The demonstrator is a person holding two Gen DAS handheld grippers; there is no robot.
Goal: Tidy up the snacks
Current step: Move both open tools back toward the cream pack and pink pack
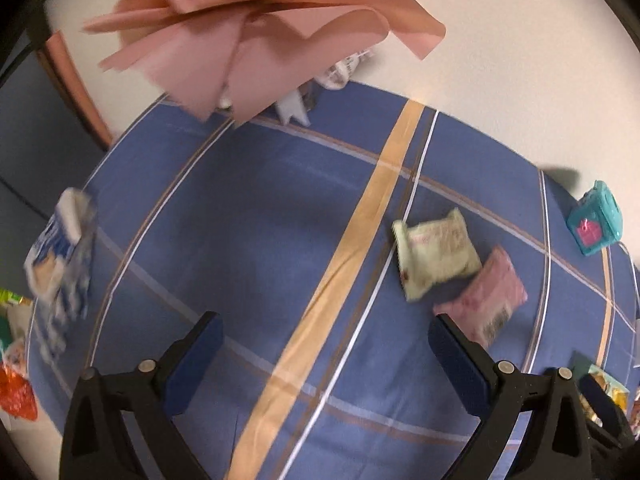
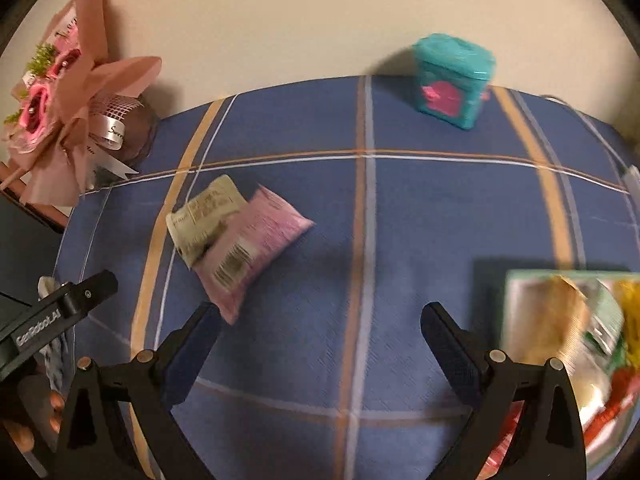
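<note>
A cream snack packet point(image 1: 436, 256) point(image 2: 204, 216) and a pink snack packet point(image 1: 486, 300) point(image 2: 256, 248) lie touching on the blue checked tablecloth point(image 1: 260, 240) point(image 2: 420, 220). My left gripper point(image 1: 326, 344) is open and empty, above the cloth, left of both packets. My right gripper point(image 2: 320, 332) is open and empty, just right of the pink packet's near corner. A blue-and-white snack bag point(image 1: 60, 264) lies at the cloth's left edge. A box of mixed snacks point(image 2: 576, 344) point(image 1: 604, 388) stands at the right.
A pink flower bouquet point(image 1: 248, 28) point(image 2: 68, 100) stands at the back left by the wall. A teal box with a pink tag point(image 1: 596, 220) point(image 2: 452, 80) sits at the back right. Orange and green packets point(image 1: 16, 384) lie off the cloth's left edge.
</note>
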